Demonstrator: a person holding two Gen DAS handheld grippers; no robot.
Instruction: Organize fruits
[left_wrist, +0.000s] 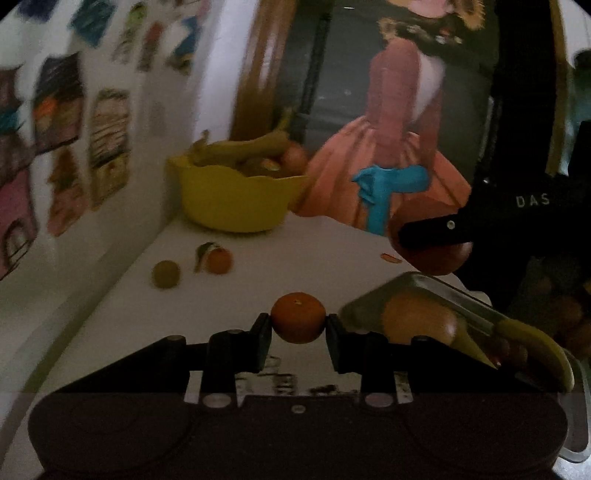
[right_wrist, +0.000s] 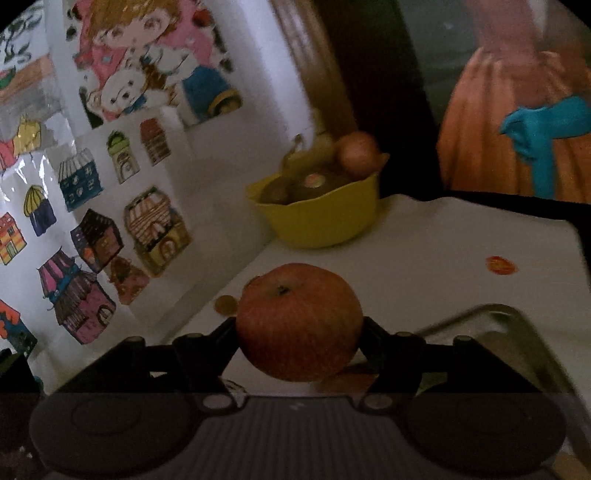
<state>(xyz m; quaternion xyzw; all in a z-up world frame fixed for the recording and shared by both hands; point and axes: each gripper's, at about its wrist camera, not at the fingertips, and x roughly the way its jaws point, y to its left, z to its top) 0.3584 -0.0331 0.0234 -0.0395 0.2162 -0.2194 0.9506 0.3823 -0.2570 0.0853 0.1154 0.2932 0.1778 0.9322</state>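
My left gripper (left_wrist: 298, 325) is shut on a small mandarin (left_wrist: 298, 316), held above the white table (left_wrist: 258, 251). In the right wrist view my right gripper (right_wrist: 299, 332) is shut on a red apple (right_wrist: 299, 320); the same apple (left_wrist: 432, 254) and one black finger (left_wrist: 432, 232) of that gripper show at the right of the left wrist view. A yellow bowl (left_wrist: 232, 199), also seen from the right as the yellow bowl (right_wrist: 321, 218), stands at the table's far corner with bananas, an apple and other fruit in it.
A green round fruit (left_wrist: 166, 274) and a partly peeled mandarin (left_wrist: 217, 259) lie loose on the table. A metal tray (left_wrist: 417, 291) at the right holds an orange (left_wrist: 417, 319) and a banana (left_wrist: 535, 345). A sticker-covered wall (right_wrist: 110, 206) bounds the left. A small sticker (right_wrist: 500, 265) lies on the table.
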